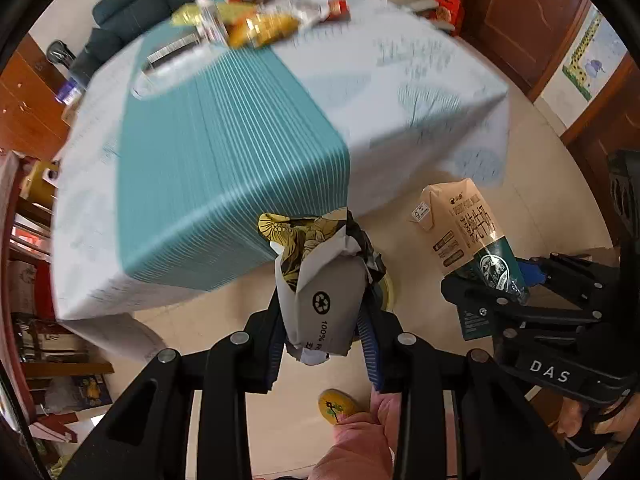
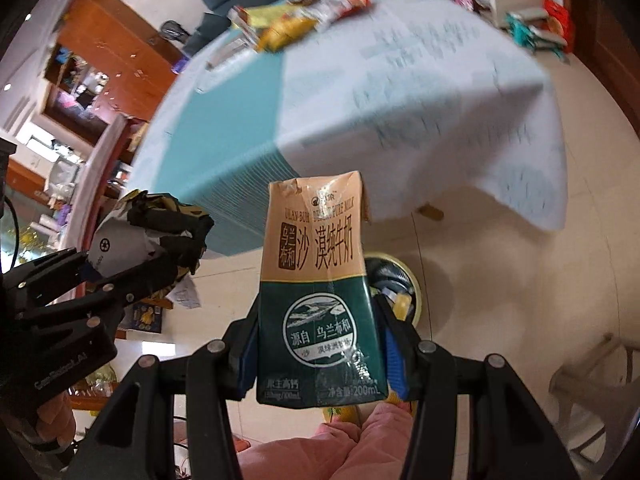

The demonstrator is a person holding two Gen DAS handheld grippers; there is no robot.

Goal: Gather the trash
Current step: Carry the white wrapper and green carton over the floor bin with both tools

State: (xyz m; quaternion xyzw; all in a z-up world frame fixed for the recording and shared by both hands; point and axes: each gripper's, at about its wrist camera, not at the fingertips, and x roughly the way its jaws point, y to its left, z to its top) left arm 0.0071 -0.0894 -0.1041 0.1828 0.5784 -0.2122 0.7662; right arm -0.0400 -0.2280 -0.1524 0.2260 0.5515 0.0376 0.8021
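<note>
- Starting at the left of the left wrist view, a worktop (image 1: 420, 80) is seen draped in a pale cloth with a teal striped band (image 1: 224, 168) down its middle; it is blurred.
- At the far end of the worktop a heap of snack wrappers (image 1: 260, 24) in yellow, orange and red is left lying, too smeared to be told apart one by one.
- Near the centre of that view, the left gripper (image 1: 326, 330) is closed on a crumpled paper bag (image 1: 328, 292), grey-white with a recycling mark and a black-and-gold printed top; it is pinched between the blue-padded fingers (image 1: 370, 340) and held over the floor, just beside the worktop's edge.
- Further right, the right gripper (image 1: 490, 284) is seen gripping a milk carton (image 1: 464, 232), tan above and dark green below, tilted.
- In the right wrist view the same carton (image 2: 320, 280) is held upright between the fingers (image 2: 394, 360), which press its lower green half from both sides.
- Behind the carton a round yellow-rimmed bin (image 2: 414, 280) lined in black is seen on the tiled floor (image 2: 500, 300), partly hidden.
- A pink sleeve or trouser leg (image 2: 340, 448) of the person is shown at the bottom edge.
</note>
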